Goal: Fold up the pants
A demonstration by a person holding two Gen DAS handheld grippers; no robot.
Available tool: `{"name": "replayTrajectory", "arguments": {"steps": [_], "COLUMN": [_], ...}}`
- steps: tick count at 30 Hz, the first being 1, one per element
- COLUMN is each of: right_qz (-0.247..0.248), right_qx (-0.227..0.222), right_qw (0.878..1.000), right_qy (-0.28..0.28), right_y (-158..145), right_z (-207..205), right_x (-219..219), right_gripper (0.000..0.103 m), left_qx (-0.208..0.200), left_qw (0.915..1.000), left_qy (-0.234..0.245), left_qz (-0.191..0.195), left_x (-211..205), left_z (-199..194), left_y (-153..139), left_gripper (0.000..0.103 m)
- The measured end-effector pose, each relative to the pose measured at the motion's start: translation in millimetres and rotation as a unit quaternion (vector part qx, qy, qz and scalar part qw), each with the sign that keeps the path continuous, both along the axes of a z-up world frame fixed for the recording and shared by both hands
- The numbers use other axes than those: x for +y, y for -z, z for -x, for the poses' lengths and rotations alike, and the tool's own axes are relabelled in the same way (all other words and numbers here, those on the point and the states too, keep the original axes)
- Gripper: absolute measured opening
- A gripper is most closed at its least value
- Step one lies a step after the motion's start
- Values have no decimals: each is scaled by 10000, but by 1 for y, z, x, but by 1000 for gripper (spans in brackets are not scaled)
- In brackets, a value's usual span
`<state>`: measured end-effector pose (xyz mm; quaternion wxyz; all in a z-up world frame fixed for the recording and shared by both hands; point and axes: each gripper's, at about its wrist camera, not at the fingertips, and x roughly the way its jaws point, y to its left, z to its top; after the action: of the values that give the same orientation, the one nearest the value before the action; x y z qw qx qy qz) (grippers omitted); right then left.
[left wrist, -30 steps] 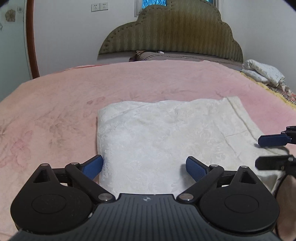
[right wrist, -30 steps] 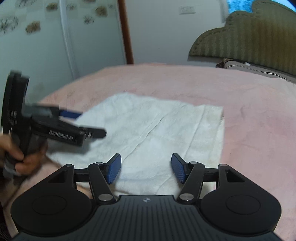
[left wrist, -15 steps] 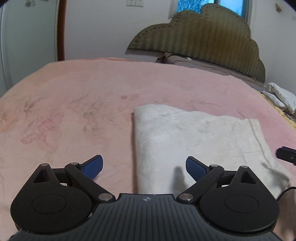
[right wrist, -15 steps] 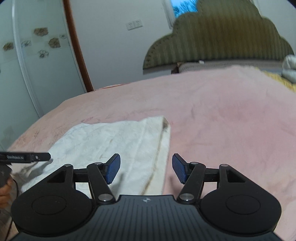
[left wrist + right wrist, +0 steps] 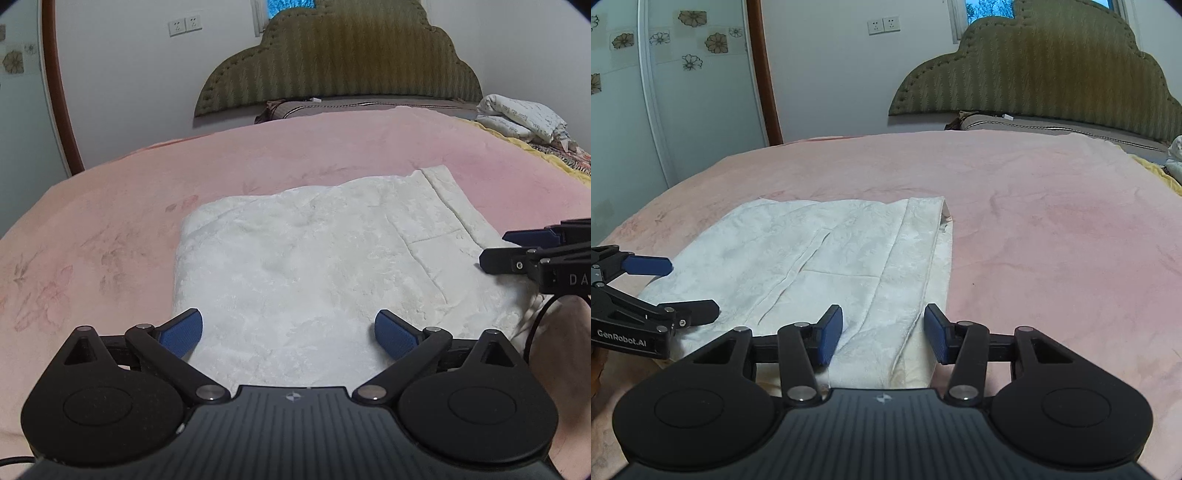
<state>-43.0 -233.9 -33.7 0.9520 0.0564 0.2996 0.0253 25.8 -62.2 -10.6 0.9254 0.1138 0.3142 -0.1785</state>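
Pants (image 5: 314, 266), white and textured, are lying flat on the pink bed (image 5: 110, 229) as a folded rectangle; judging by the stacked layers at the waistband edge, at least one fold is done and perhaps a final halving is left. Left gripper (image 5: 288, 330) is hovering at the near-left corner with fingers spread wide, holding nothing; its side is reading "GenRobot.AI". Right gripper (image 5: 882, 332) is sitting over the waistband edge, fingers wide and empty; its side is showing only "DA".
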Motion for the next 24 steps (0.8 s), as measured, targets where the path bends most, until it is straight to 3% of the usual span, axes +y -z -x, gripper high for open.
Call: {"name": "replayTrajectory", "arguments": {"steps": [16,21,24], "right_qz": [42,-224,-639], "right_qx": [-34,8,113], "right_qw": [10000,9997,9978], "right_qy": [-4,11,118], "right_y": [-1,-4,-3], "right_z": [3,2,-1], "right_x": [0,-13,-31], "right_gripper": [49,59,64], "left_qx": [33,75,122], "left_qw": [10000,9998,9986], "left_qy": [4,-142,-396], "left_qz": [34,115,327], "left_x": [3,20,40], "left_z": [-2,-11,-22], "left_y": [-2,-10,-16], "left_gripper": [103,97,97]}}
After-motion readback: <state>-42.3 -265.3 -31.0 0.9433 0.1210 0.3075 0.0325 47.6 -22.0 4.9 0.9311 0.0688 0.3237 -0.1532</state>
